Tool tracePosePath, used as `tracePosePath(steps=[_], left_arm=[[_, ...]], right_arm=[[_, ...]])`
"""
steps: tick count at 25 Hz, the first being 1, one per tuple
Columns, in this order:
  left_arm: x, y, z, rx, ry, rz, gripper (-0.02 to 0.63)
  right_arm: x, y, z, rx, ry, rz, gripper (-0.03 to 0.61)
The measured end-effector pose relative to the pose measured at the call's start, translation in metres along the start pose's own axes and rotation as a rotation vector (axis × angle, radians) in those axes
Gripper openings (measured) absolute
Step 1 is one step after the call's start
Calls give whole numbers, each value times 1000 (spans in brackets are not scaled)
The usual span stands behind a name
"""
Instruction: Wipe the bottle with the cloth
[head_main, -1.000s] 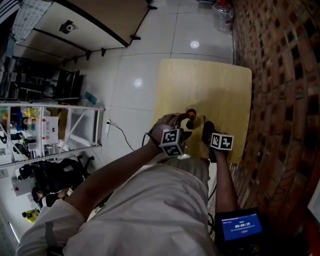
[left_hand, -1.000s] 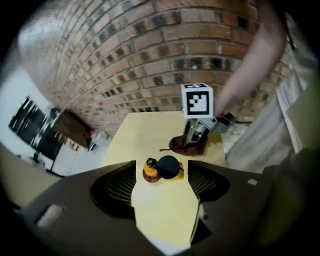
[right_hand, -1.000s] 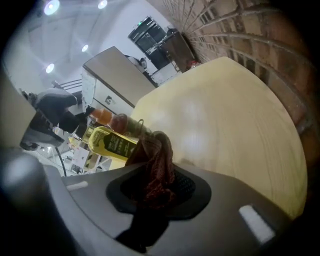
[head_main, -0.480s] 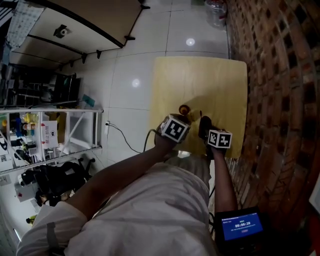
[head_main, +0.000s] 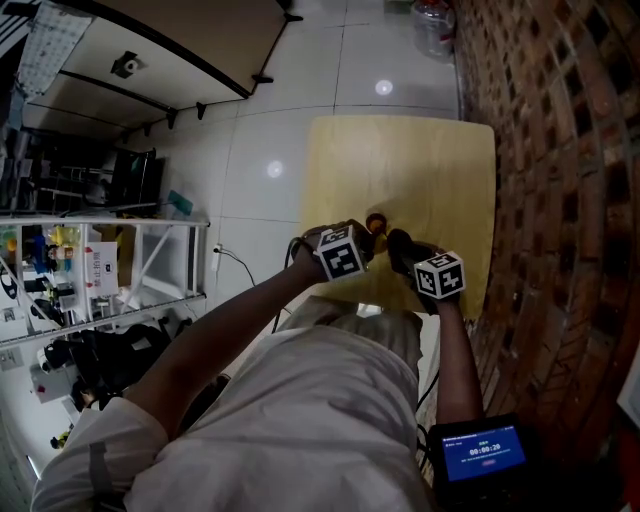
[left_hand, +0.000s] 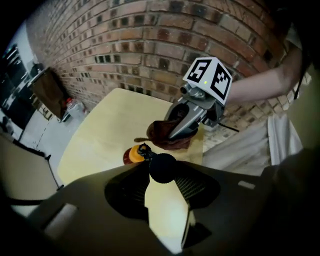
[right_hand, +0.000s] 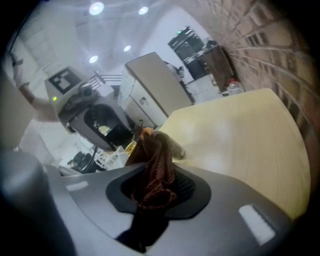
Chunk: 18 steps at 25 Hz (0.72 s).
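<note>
Head view: bottle (head_main: 376, 222), orange at the top, sits on the wooden table (head_main: 430, 160) just past my left gripper (head_main: 365, 238). My right gripper (head_main: 398, 245) is close beside it. The screen (head_main: 484, 452) at bottom right shows timer-like digits, too small to trust.

Left gripper view: my jaws have just been closing and now pinch the bottle's black ridged cap (left_hand: 162, 167). The brown cloth (left_hand: 167, 136) hangs from the right jaws near the bottle; I can't tell if it touches. No label is readable.

Right gripper view: jaws clamped on the cloth.

Step, I judge: bottle secured, wiping not started. Next: press the cloth on the body and rub, keeping the left grip firm.
</note>
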<state>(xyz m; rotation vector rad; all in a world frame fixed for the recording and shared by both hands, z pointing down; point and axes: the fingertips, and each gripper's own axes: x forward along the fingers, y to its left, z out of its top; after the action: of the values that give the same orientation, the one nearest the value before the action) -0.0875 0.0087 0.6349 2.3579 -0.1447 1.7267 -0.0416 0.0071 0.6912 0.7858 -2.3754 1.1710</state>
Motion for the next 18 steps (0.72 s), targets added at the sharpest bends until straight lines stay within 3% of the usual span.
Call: tracePosePath(steps=[3,7,11,18], left_arm=[[2,-4,0,131,31,-45,178],[3,-8,2,256,46,-86,178],[1,-5,1,276,42,-114,178],[3,-9,1,286,25,-117,178]], right_arm=[[12,14,8,-188,55,15,84],[20,7,30,-318,21,-85,86],[19,5,51,-312,-67,-88,84],[44,-5,36,-276,7,-35,80]])
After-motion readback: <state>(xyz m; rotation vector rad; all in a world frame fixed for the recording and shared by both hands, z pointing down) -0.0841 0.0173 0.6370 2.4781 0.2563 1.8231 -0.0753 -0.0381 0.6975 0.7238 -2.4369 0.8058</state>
